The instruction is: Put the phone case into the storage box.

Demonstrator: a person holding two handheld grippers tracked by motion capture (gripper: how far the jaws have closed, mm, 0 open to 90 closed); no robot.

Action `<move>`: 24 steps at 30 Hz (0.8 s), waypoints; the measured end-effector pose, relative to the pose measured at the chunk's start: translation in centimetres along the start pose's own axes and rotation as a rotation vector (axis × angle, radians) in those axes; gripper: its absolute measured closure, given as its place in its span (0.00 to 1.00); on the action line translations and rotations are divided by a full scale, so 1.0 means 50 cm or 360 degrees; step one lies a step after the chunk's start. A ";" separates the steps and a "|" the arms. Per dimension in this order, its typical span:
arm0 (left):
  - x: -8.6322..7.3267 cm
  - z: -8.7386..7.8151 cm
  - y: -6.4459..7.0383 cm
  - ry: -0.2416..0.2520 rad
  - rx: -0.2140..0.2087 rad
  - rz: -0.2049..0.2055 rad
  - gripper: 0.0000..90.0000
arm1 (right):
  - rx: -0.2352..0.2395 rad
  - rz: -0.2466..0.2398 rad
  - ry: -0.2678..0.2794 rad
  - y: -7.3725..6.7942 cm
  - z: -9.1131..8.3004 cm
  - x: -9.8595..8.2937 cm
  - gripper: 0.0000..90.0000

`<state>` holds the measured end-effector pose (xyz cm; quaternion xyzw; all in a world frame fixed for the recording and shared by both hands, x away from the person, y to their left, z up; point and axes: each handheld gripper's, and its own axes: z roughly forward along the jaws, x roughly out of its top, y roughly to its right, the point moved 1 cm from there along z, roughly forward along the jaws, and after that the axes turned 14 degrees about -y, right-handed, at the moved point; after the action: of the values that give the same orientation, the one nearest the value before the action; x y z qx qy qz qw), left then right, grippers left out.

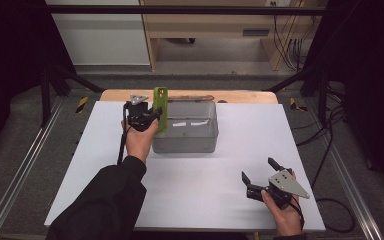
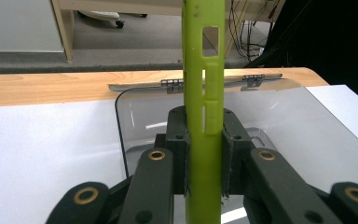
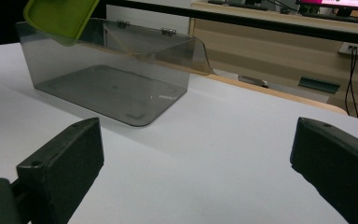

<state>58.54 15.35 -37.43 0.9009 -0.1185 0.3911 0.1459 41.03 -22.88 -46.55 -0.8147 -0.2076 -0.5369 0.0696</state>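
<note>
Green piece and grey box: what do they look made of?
The green piece, clamped in the left gripper, looks like moulded plastic: matte, even lime colour, clean rectangular cut-outs. The box looks like smoke-tinted clear plastic, glossy: the table shows through its walls. Its hinges look metallic, though too small to be sure.

The left gripper (image 1: pixel 152 114) is held out far over the table, its jaws closed tight and pointing toward the right side. The left hand (image 1: pixel 139 140) grips it from below, the dark-sleeved forearm stretched forward. The right gripper (image 1: pixel 258 169) sits low near the table's near right corner, jaws spread wide, held by the right hand (image 1: pixel 285 212).
</note>
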 end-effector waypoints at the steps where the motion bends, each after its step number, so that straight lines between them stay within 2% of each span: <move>1: -0.001 0.001 0.000 -0.0001 0.0001 0.0000 0.86 | 0.0000 0.0000 0.0000 0.000 0.000 0.000 0.03; 24: -0.011 0.009 -0.007 -0.0013 0.0009 -0.0011 0.86 | 0.0003 -0.0006 -0.0006 0.000 0.001 0.000 0.03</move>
<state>58.58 15.55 -38.20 0.9033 -0.1148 0.3872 0.1443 41.05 -22.86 -46.59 -0.8152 -0.2097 -0.5354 0.0690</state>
